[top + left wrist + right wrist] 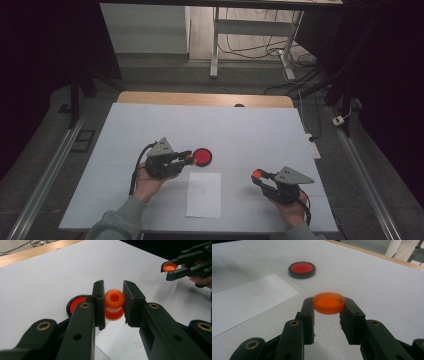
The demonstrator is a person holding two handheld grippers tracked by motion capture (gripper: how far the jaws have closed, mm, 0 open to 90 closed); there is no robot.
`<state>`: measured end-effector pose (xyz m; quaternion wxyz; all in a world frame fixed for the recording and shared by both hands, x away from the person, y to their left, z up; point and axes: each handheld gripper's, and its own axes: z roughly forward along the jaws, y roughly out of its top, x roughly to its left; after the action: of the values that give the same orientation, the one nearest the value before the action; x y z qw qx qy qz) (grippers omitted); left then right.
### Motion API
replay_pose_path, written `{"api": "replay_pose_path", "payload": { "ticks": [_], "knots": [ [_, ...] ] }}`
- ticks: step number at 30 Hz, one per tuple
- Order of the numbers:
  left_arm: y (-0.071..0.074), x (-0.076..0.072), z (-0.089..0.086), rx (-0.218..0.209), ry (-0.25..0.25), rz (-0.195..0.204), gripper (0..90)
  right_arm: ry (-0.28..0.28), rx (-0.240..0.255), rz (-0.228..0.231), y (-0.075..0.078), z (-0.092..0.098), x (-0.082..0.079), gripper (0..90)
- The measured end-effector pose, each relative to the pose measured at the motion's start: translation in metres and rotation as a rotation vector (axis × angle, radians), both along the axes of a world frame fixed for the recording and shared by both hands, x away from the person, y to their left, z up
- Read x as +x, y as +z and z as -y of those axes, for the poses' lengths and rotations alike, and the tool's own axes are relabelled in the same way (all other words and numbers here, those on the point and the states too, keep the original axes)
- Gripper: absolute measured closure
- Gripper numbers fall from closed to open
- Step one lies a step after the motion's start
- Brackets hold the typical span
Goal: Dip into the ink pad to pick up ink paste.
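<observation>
While the left gripper [114, 302] clamps a glossy orange spool-shaped piece [114, 304], a red-centred black disc [76, 305] lies just beside its jaws. Across the table, the right gripper [328, 305] pinches a translucent orange cap [328, 303].

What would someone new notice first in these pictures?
Probably the bright orange pieces: the left gripper clamps an orange knob-like piece, and the right gripper grips an orange cap. Next, the black-rimmed red disc on the white table, beside the left gripper, just beyond a white paper sheet.
</observation>
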<state>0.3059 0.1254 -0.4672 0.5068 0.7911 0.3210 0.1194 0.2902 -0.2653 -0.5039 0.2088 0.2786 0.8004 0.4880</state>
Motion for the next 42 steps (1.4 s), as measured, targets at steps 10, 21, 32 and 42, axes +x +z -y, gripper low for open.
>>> {"api": "replay_pose_path", "payload": {
  "ticks": [10, 21, 32, 42],
  "knots": [
    [0.001, 0.006, -0.003, 0.022, 0.017, 0.008, 72.7, -0.005, -0.002, 0.001, 0.0, 0.0, 0.0, 64.8],
    [0.003, 0.025, 0.007, 0.034, 0.021, 0.002, 72.7, -0.011, 0.001, -0.002, -0.001, 0.001, 0.001, 64.8],
    [-0.006, 0.048, 0.017, 0.076, 0.035, -0.028, 72.7, -0.011, 0.002, 0.0, -0.001, 0.001, 0.002, 64.7],
    [-0.012, 0.061, 0.031, 0.098, 0.003, -0.035, 72.6, -0.012, 0.001, 0.0, -0.001, 0.002, 0.002, 64.7]
  ]
}}
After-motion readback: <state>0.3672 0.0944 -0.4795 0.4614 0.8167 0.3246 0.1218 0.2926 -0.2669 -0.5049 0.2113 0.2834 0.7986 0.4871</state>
